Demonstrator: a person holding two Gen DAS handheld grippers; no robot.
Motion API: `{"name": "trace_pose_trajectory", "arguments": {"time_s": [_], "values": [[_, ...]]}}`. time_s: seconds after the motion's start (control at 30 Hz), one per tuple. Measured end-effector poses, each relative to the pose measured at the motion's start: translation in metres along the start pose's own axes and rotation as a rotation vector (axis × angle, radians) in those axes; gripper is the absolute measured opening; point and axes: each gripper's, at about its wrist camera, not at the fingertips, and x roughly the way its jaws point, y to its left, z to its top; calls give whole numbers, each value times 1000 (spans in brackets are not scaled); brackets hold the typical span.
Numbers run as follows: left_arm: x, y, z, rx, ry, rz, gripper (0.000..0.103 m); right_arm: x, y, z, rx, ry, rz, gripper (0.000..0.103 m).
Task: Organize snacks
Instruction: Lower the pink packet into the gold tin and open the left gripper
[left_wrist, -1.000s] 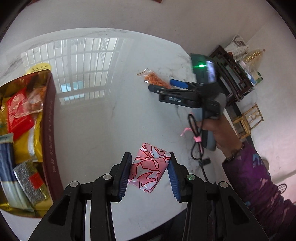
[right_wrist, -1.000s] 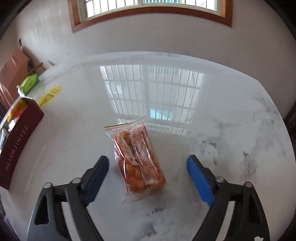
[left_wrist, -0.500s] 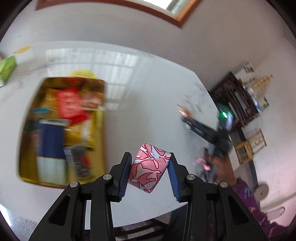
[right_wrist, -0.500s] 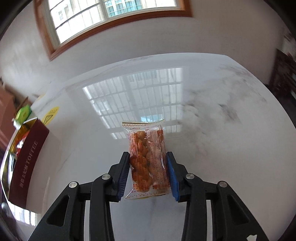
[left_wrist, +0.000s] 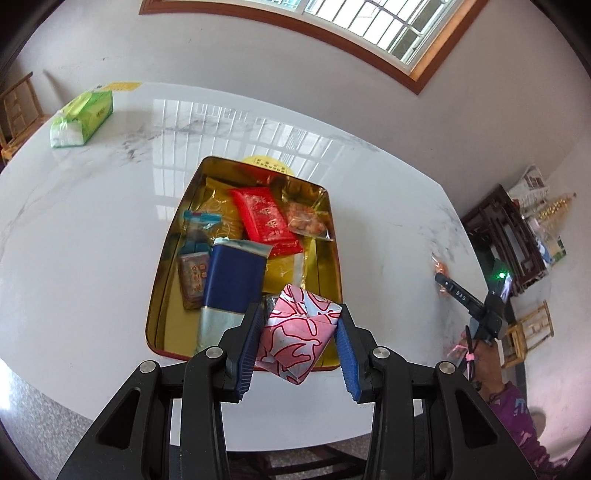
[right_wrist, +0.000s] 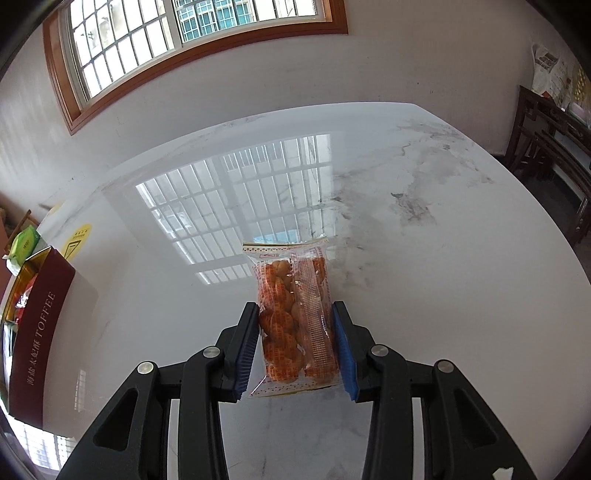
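While pinching packets, left gripper (left_wrist: 299, 341) and right gripper (right_wrist: 295, 345) stay narrow.

Counter (left_wrist: 110, 229): glossy white marble-look, mirror reflections. Tin (left_wrist: 162, 280): shiny gold metal inside. Pink packet (left_wrist: 295, 336): glossy foil wrap. Snack bag (right_wrist: 295, 314): clear crinkly plastic. Jaws: matt black plastic, ribbed blue pads (right_wrist: 245, 347).

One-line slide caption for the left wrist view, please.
Left gripper clamps a pink-patterned packet at the near end of the gold snack tin on the marble table.
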Motion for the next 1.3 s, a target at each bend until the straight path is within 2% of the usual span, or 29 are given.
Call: {"name": "trace_pose_trajectory", "arguments": {"time_s": [0.17,0.43,0.87,1.3], "values": [[6,-1,4,21,-14,12,40,-2,5,0,-11,2,-15,37],[31,4,30,31,-33,37,40,-4,7,-1,-25,5,-27,37],[68,8,60,146,-83,211,40,-4,10,-1,-43,10,-41,38],[92,10,68,208,-91,291,40,-5,13,-1,-56,13,-51,38]]}}
